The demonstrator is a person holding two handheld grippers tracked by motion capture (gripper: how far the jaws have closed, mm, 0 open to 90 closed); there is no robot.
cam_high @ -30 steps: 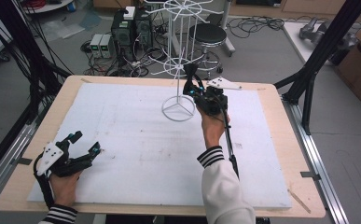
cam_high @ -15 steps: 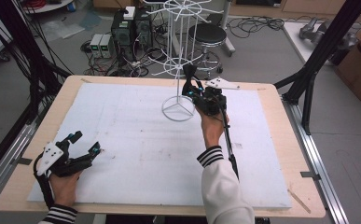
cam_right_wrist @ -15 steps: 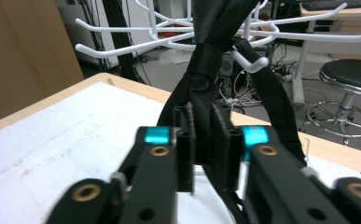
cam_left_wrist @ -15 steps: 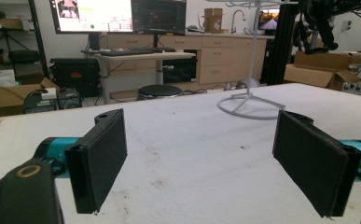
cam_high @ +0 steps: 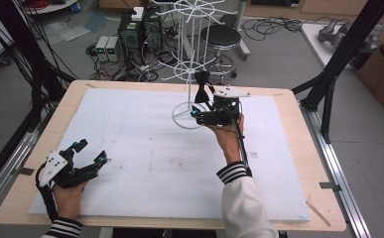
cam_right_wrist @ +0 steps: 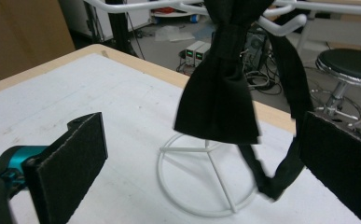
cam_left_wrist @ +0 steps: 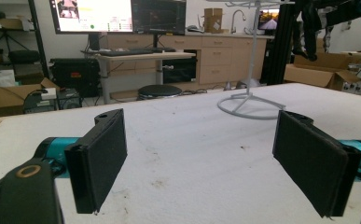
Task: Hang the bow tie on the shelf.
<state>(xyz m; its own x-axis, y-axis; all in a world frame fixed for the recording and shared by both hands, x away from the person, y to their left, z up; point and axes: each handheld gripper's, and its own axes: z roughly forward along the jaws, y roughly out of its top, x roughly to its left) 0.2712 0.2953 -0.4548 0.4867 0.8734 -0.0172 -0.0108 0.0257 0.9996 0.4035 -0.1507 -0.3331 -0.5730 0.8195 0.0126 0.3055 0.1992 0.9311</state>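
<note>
Currently the right gripper [cam_right_wrist: 206,168] stands wide open, its jaws having just been opening; nothing is pressed between the pads. The black bow tie [cam_right_wrist: 220,88] hangs from a white arm of the wire display stand [cam_high: 189,74], its strap looping down toward the stand's ring base [cam_right_wrist: 206,186]. In the right gripper view the bow hangs ahead of the gap between the jaws, slightly beyond them, while the strap's lower loop passes close by the right-hand pad; contact there cannot be told.

The left gripper [cam_high: 88,153] rests on the white foam board [cam_high: 145,163], near the table's front left corner, jaws wide apart, nothing held, well apart from the stand.

Risks, as judged:
- Strap may catch on the right-hand pad as the gripper is withdrawn, dragging the tie off its arm.
- Bow sits on a thin, smooth arm; a nudge could slide it off.
- Stand looks light; a bump from the gripper body could tip or shift it.
</note>
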